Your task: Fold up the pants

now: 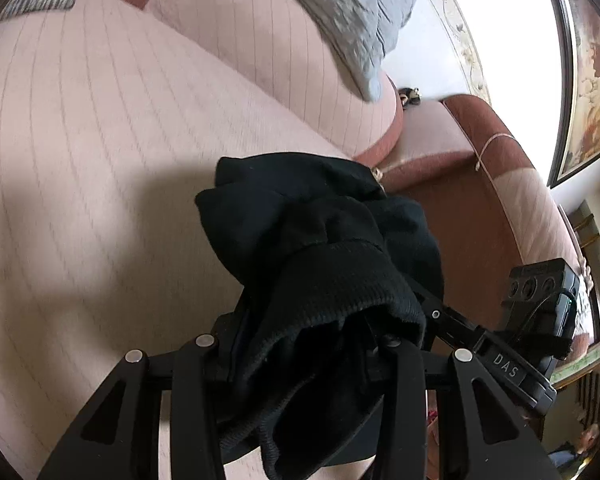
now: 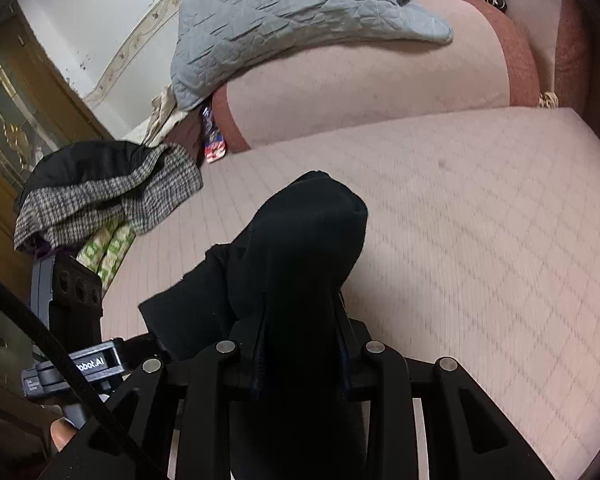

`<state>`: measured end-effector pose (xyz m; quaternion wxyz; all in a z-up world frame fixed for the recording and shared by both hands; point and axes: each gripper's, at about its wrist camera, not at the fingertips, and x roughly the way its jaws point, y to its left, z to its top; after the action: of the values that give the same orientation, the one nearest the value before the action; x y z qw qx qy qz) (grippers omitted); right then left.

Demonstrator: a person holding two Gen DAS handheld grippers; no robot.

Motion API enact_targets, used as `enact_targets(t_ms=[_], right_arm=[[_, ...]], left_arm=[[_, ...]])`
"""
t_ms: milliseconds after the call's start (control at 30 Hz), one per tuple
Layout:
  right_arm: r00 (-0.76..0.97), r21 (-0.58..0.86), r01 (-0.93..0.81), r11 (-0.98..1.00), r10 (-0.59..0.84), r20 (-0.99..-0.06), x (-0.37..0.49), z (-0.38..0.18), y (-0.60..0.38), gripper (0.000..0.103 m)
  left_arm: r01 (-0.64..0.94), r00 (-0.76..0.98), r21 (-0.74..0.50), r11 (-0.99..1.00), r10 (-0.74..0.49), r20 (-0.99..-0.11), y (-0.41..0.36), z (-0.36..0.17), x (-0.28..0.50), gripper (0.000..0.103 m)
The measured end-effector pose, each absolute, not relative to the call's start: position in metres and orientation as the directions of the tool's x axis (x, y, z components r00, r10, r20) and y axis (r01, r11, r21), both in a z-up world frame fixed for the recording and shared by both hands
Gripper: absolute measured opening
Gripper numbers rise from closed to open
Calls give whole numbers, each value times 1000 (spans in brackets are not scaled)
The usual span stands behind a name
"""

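The black pants point(image 1: 320, 248) are bunched up and held above the pink sofa seat point(image 1: 80, 160). My left gripper point(image 1: 300, 344) is shut on a ribbed edge of the pants, which drape over and hide its fingers. In the right wrist view my right gripper point(image 2: 300, 344) is shut on another part of the black pants point(image 2: 300, 248), which stand up between the fingers above the sofa seat point(image 2: 460, 220). The right gripper's body point(image 1: 540, 312) shows at the right of the left wrist view; the left gripper's body point(image 2: 72, 320) shows at the left of the right wrist view.
A grey quilted blanket point(image 2: 292, 12) lies on the sofa back. A checked garment point(image 2: 100, 200) sits at the sofa's left end, over a green patterned item point(image 2: 108, 252). A red and white packet point(image 2: 214, 140) is wedged by the cushion. A framed picture point(image 1: 588, 80) hangs on the wall.
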<state>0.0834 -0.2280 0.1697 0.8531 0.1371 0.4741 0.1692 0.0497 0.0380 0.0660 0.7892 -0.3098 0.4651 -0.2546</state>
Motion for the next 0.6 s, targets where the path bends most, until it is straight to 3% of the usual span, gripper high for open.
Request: enact_targets(t_ms=[300, 433, 533, 600], right_arm=[[470, 369, -108, 923, 375, -799, 154, 146, -223, 30], [419, 282, -89, 955, 292, -860, 179, 111, -222, 32], [448, 84, 4, 996, 73, -891, 189, 90, -231, 44], [471, 33, 16, 999, 22, -882, 189, 87, -238, 64]], left_arm=[[59, 425, -669, 741, -625, -654, 31, 44, 123, 41], [-15, 391, -659, 752, -602, -696, 42, 21, 143, 45], [-42, 410, -683, 730, -610, -678, 66, 22, 142, 47], [-57, 444, -694, 718, -605, -661, 84, 30, 137, 51]])
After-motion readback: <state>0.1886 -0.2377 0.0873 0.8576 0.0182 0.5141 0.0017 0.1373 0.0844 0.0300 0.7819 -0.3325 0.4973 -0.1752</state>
